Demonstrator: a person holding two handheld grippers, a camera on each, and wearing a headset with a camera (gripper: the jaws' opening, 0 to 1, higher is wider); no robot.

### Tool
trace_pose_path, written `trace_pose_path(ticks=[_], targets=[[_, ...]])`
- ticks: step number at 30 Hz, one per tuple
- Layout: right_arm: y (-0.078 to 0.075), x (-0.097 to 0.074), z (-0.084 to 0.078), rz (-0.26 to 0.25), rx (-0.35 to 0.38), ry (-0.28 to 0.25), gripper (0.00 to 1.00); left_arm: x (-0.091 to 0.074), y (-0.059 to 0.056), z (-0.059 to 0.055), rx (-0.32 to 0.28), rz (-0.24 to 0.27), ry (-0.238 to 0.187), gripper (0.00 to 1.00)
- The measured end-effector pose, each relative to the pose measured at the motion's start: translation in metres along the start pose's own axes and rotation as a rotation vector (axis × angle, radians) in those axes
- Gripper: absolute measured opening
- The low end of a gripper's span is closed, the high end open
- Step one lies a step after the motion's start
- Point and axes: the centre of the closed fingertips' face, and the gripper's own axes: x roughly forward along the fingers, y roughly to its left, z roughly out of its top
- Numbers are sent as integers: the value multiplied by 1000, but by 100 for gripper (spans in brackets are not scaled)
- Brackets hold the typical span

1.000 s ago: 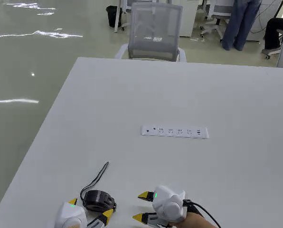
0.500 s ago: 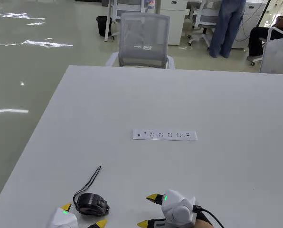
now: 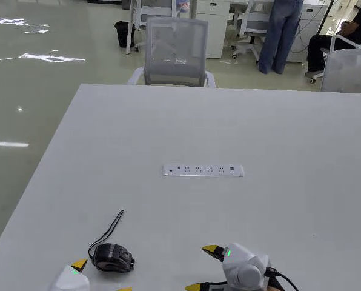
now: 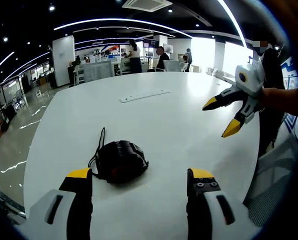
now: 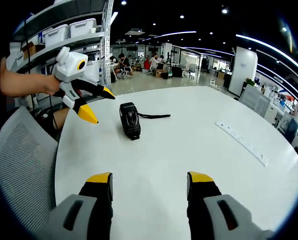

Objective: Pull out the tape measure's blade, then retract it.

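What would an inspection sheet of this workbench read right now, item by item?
Surface: white table, flat.
Job's things: black tape measure lying ungripped, no blade seen out; its strap trails away.
Clutter: power strip mid-table.
Grippers: left tongs open, tape measure just ahead of the tips; right tongs open, holding nothing.
Cables: black cable behind the right tongs.
Surroundings: mesh chair at the far edge, people beyond, glossy floor.
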Motion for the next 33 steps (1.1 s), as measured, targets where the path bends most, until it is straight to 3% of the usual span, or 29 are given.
trace_pose_path(ticks=[8,16,23,26,33], targets=[[-1,-26,-14,-31,42,-12,70,-10,-3,6,52,-28,-25,80],[-2,-49,-25,-56,72,-23,76,-16,-8,3,94,-62,-28,84],[-3,-63,-32,-60,84,-28,83,-20,-9,-3,89,-76,-20,86],[-2,-69,-34,-59,85,-28,85,-22,-14,-7,102,-109,-9,90],[-4,-77,-38,-57,106,-35,90,-30,-14,-6,87,-128,-30,94]])
